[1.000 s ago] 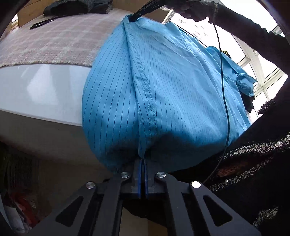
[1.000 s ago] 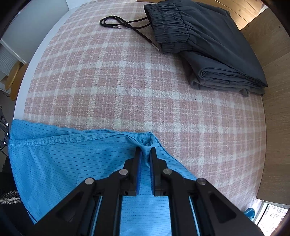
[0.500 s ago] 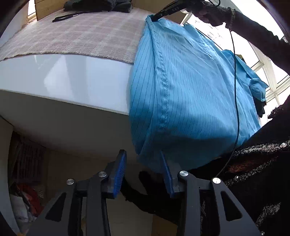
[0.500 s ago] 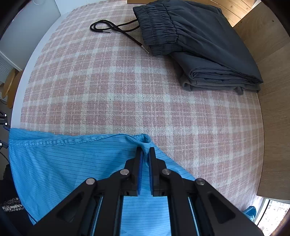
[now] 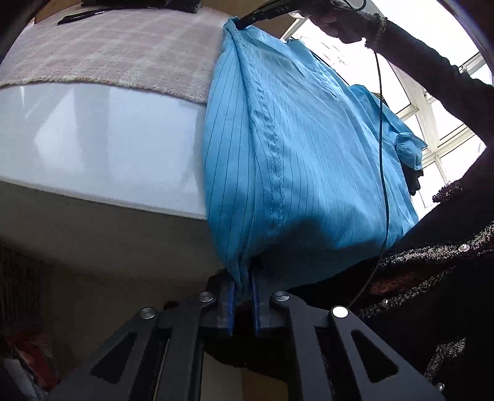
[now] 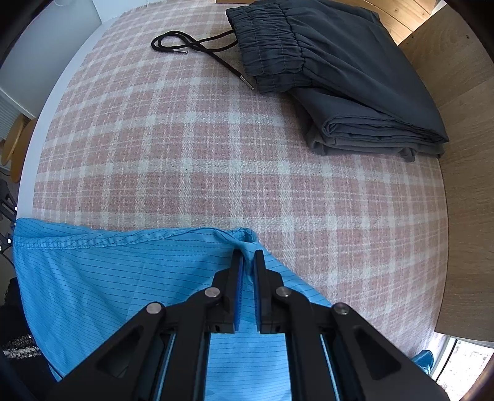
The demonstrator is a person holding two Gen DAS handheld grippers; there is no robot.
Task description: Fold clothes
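- One blue garment [image 5: 296, 160] hangs over the surface [image 5: 102, 138] edge, stretched from your right claw [image 6: 247, 262] down to your left claw [image 5: 244, 296].
- One folded dark garment [image 6: 345, 71] lies well ahead of your right claw, its one drawstring [image 6: 200, 46] beside it.
- Half a second ago your left claw gaped beside the hem; now it pinches the cloth again, a regrip, so both ends are held for folding.
- Your right claw stays clamped on the bunched top edge.

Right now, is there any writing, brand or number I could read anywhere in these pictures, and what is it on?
"DAS": pale letters on the black right tongs, seen from the left camera where they pinch the light blue pinstriped garment; possibly part of a longer mark.
Nothing else readable: the folded dark grey trousers and pink plaid cloth carry no text.
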